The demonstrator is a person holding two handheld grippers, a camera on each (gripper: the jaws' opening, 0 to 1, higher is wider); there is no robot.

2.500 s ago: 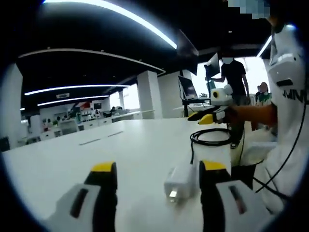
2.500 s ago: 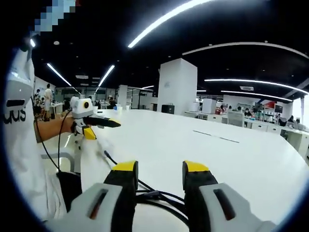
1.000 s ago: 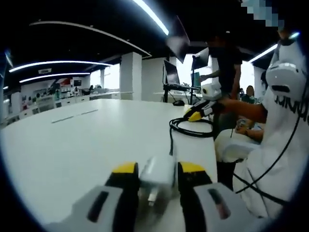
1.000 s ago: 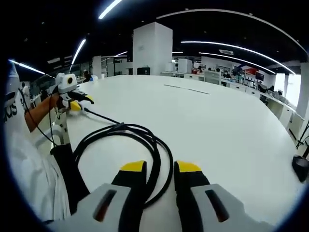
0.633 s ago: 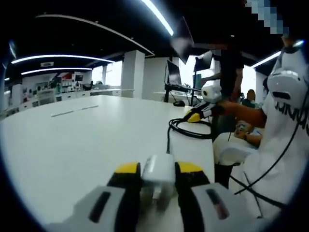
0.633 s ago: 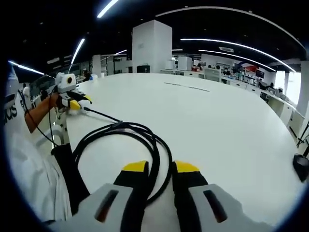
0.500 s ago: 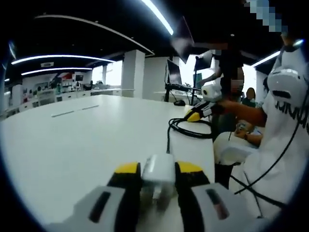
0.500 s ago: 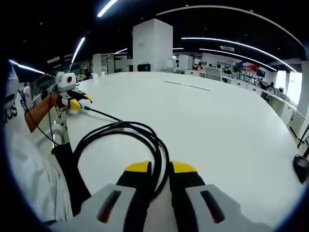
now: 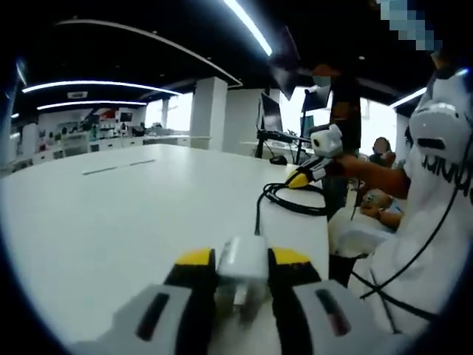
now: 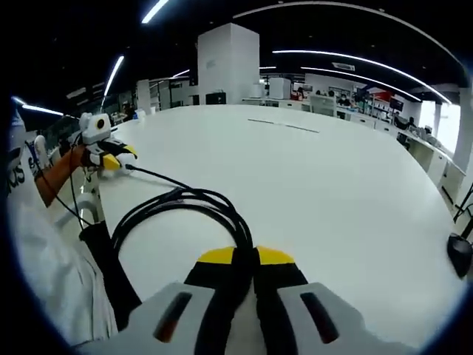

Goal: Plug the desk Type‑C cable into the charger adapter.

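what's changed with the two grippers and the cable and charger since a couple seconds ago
The left gripper closed on the white charger adapter, which earlier lay between open jaws. The right gripper closed on the black cable loop. The coil stays on the white desk.

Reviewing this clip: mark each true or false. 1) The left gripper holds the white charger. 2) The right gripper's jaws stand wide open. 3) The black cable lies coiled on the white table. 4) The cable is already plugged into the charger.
1) True: the left gripper is shut on the white charger, gripped between its yellow-tipped jaws.
2) False: the right gripper has its jaws closed together on the black cable.
3) True: the cable lies in loops on the white table.
4) False: the charger is in the left gripper, apart from the cable coil near the table edge; not yet plugged.
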